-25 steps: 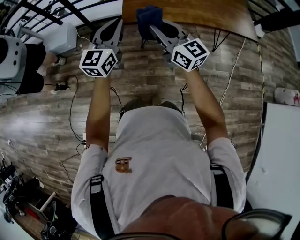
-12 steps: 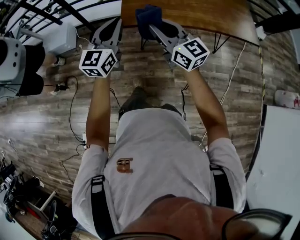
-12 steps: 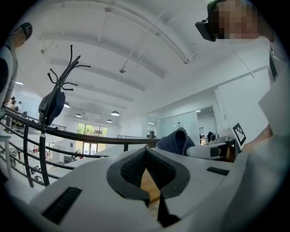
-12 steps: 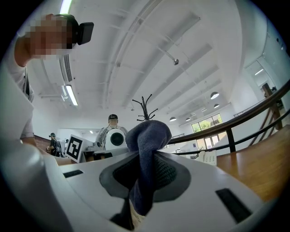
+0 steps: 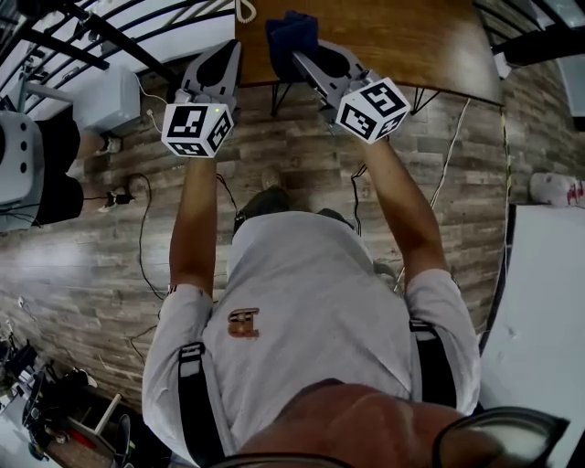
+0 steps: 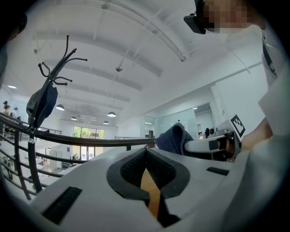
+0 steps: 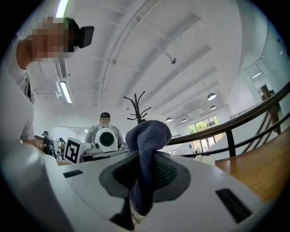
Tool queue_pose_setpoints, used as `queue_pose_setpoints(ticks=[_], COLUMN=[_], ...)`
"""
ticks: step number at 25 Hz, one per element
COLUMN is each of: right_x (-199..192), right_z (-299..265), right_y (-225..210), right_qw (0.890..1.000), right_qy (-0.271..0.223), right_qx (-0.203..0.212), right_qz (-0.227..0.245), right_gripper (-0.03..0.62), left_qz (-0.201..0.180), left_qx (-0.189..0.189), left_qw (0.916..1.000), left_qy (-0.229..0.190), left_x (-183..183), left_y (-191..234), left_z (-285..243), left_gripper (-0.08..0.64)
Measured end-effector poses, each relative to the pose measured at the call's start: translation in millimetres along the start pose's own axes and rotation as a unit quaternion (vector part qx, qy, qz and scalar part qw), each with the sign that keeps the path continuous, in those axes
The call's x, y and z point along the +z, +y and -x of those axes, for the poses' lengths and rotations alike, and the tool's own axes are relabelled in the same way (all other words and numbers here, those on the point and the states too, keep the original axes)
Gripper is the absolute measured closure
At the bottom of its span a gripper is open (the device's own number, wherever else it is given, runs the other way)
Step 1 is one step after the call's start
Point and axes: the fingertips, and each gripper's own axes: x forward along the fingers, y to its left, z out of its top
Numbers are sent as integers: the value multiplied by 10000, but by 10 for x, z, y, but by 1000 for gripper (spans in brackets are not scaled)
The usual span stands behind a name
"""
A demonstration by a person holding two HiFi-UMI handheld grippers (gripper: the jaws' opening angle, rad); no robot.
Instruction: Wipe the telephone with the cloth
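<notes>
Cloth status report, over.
Right tongs shut on blue cloth. Left tongs shut, empty. Both near wooden table edge; telephone not made out, nothing in the way.

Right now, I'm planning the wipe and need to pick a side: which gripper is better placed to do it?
Right. The right gripper is shut on the blue cloth, held over the wooden table at its edge. The left gripper is shut with nothing between its jaws.

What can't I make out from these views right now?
Telephone: in no view; the head view's top edge cuts the table off.
Cloth: its lower end is buried between the right gripper's jaws, right gripper view.
White cord: cut off by the head view's top edge.
</notes>
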Motion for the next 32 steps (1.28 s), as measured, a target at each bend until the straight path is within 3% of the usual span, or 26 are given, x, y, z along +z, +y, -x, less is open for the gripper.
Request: queue_pose_setpoints(ticks=[12,18,25,32], right_x=[-99,-200,-40,92], right_z=[-1043,-1238,-1580,-1921], right_y=[-714,-921,-1134,-1703], right_qw=[9996,9991,9989,9994], right_qy=[37,50,109,110], right_qx=[-263,-415,-444,-340], right_qz=[46,54,62,22], right_gripper=[512,512,512,512], left_qz=[78,116,182,148], left_qx=[-168,-276,-278,-197], left_qw=[9998,9995,9994,9995], left_qy=[3,67,105,180], left_x=[-155,-314,-224,-238], left_y=[1099,1300,1620,1872], left_z=[-743,-962,-1202,-1754], left_gripper=[545,545,545,545])
